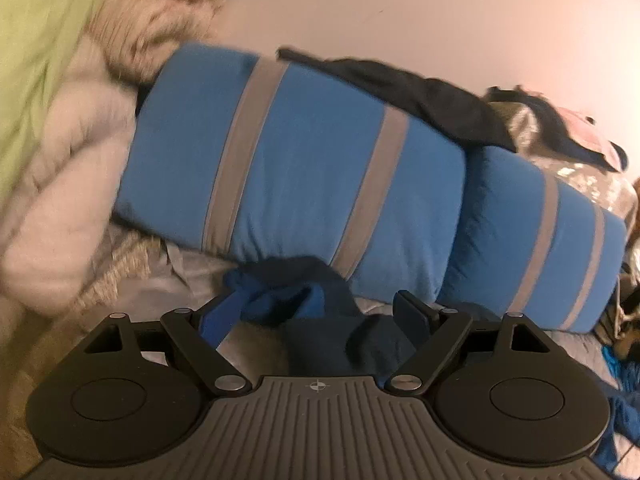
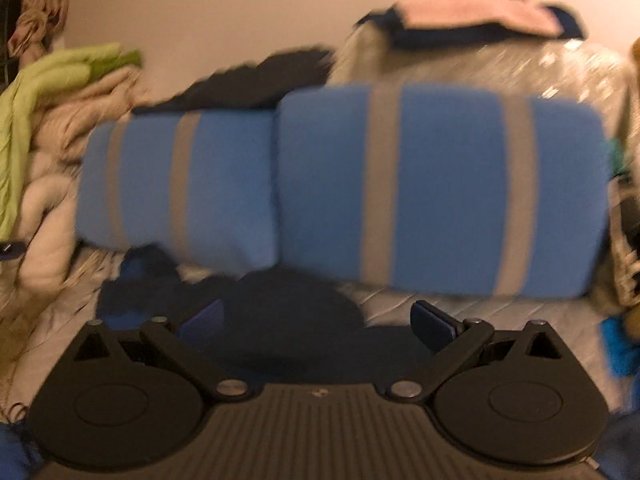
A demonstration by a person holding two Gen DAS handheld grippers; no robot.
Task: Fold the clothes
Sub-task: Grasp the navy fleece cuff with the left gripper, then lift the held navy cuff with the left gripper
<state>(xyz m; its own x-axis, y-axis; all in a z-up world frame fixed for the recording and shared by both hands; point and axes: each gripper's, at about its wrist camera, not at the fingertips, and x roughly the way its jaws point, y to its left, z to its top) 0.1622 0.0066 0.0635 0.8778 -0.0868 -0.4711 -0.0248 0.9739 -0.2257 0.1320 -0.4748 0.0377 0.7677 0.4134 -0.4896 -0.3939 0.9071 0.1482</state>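
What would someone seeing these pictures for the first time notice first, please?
Two blue cushions with grey stripes lie side by side across the middle of both views, against a plain wall. A dark blue garment sits bunched in front of them, between the open left tongs; the right tongs are open too. A fluffy cream blanket under a green cloth is heaped at the left.

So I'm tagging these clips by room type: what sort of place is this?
Most likely a bedroom or living room at home. Two blue cushions with grey stripes lean against a plain wall, with loose clothes and a fluffy pale blanket heaped around them on a quilted surface.
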